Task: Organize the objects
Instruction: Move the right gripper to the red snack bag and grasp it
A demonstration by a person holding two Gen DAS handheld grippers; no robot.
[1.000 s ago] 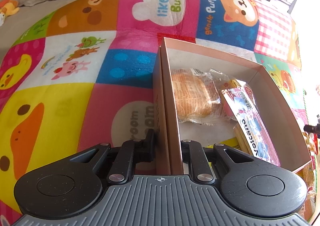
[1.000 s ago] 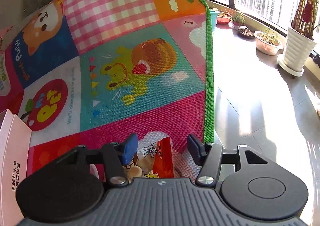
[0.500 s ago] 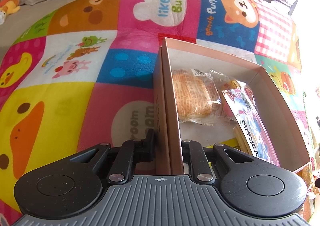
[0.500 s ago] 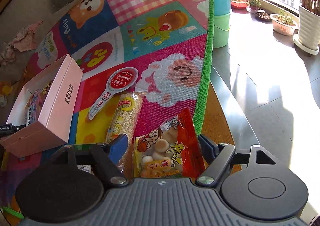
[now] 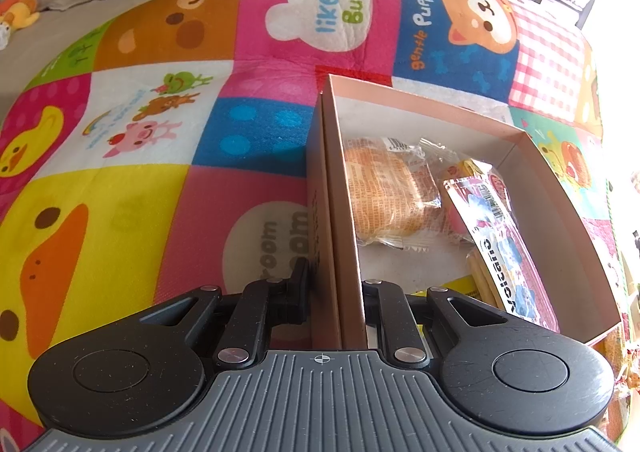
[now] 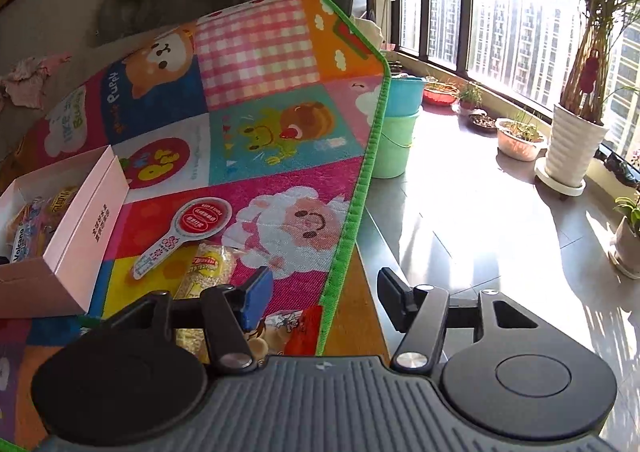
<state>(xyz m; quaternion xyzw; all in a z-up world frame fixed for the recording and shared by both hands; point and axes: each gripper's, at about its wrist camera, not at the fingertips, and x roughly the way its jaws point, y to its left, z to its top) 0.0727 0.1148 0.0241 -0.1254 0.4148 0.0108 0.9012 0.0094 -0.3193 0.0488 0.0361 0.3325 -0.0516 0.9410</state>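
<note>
My left gripper (image 5: 334,286) is shut on the near left wall of a pink cardboard box (image 5: 334,188) on a colourful play mat. Inside lie a wrapped bread (image 5: 388,192) and a Volcano snack pack (image 5: 500,248). The box also shows at the left of the right wrist view (image 6: 84,228). My right gripper (image 6: 324,298) is open and empty above the mat's green edge. Below it lies a red snack bag (image 6: 296,328). A yellow grain bag (image 6: 204,272) and a red-and-white spoon-shaped pack (image 6: 188,228) lie beside the box.
The play mat (image 6: 260,120) ends in a green border, with a wooden table edge (image 6: 356,316) past it. Beyond are a tiled floor, green buckets (image 6: 394,132) and potted plants (image 6: 572,148) by the windows. A sofa with toys (image 5: 20,10) lies behind the mat.
My right gripper has lifted and pulled back from the red snack bag, which now lies under its left finger. My left gripper has stayed shut on the box wall.
</note>
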